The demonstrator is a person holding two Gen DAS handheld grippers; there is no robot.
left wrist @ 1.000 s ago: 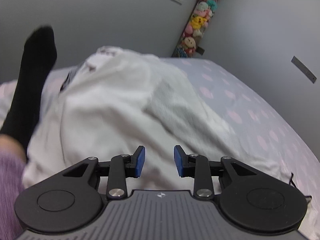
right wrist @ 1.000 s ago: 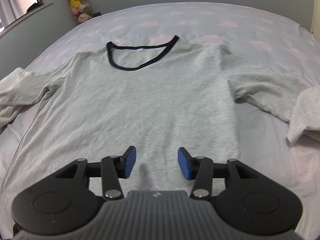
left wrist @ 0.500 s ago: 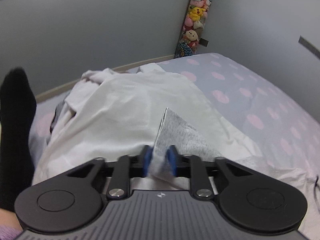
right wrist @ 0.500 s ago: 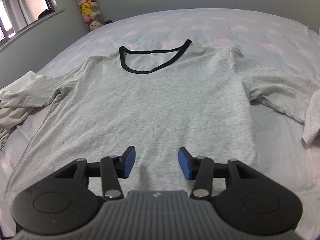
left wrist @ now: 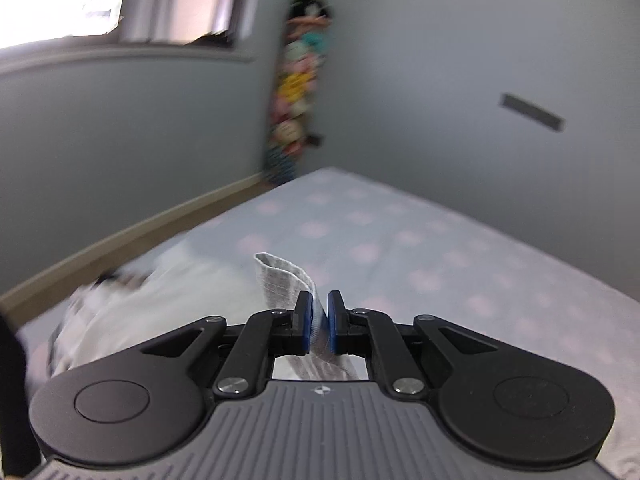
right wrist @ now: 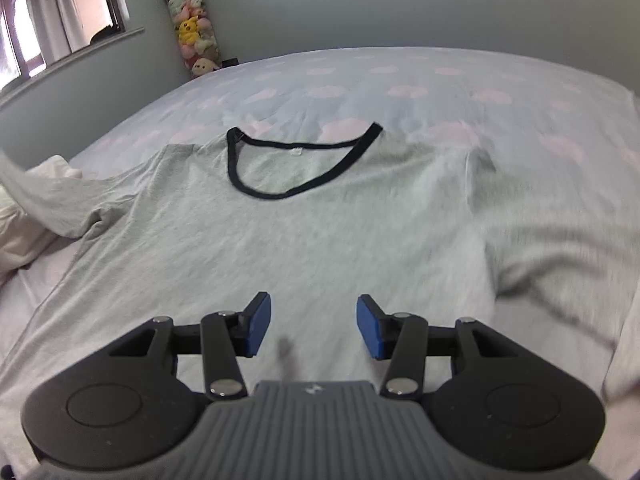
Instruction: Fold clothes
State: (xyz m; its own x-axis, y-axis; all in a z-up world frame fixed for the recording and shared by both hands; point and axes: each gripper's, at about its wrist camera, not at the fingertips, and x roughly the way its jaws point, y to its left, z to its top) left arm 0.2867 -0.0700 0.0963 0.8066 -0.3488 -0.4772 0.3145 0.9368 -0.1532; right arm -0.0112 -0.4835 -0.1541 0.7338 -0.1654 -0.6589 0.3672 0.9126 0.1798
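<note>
- Now the left tool [left wrist: 319, 327] has just been closing, and its blue pads are clenched on a fold of the grey T-shirt [right wrist: 304, 240], lifted clear of the bed [right wrist: 460, 80].
- Over the shirt's lower middle, the right tool [right wrist: 313, 328] hangs released, nothing between its jaws.
- Flat on the bed, the shirt has its black collar [right wrist: 296, 160] pointing toward the far wall; its left sleeve rises off the picture's edge.
- White clothes [left wrist: 160, 300] sit bunched by the bed's left edge.
- Beyond the collar the dotted sheet lies bare; stacked plush toys [right wrist: 192, 36] fill the corner beside a window [right wrist: 60, 12].
</note>
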